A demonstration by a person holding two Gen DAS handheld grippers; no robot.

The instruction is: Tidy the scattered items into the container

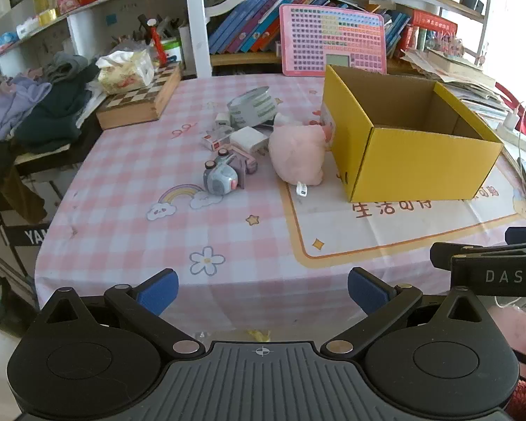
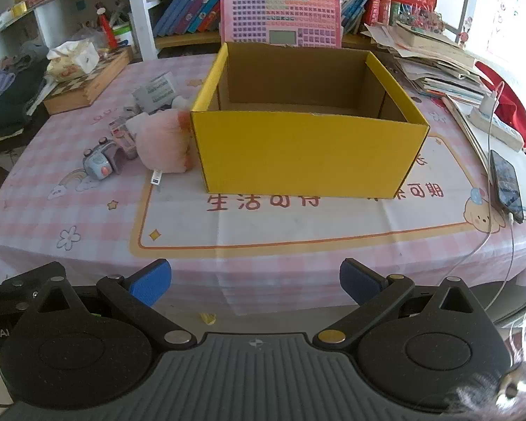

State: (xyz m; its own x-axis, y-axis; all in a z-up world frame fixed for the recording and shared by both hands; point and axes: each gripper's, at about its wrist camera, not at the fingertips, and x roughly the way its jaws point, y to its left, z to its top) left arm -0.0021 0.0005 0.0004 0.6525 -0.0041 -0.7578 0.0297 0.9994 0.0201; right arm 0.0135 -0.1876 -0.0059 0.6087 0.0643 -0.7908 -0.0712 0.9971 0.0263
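Note:
An open yellow cardboard box (image 1: 417, 161) (image 2: 305, 154) stands on the pink checked tablecloth; what shows of its inside holds nothing. Against its left wall leans a pink plush toy (image 1: 296, 152) (image 2: 163, 147). Left of the plush lie a small grey-blue toy camera (image 1: 221, 175) (image 2: 98, 163), a white charger plug (image 1: 247, 138), small packets (image 1: 215, 140) and a grey-green roll of packaging (image 1: 254, 105) (image 2: 156, 89). My left gripper (image 1: 263, 293) hangs open over the table's near edge, well short of the items. My right gripper (image 2: 256, 282) is open too, in front of the box.
A wooden chessboard box (image 1: 140, 98) with a tissue pack sits at the back left beside piled clothes. A pink keyboard toy (image 1: 333, 40) leans behind the box. Stacked papers, a power strip (image 2: 494, 122) and a phone (image 2: 506, 184) with its cable crowd the right edge.

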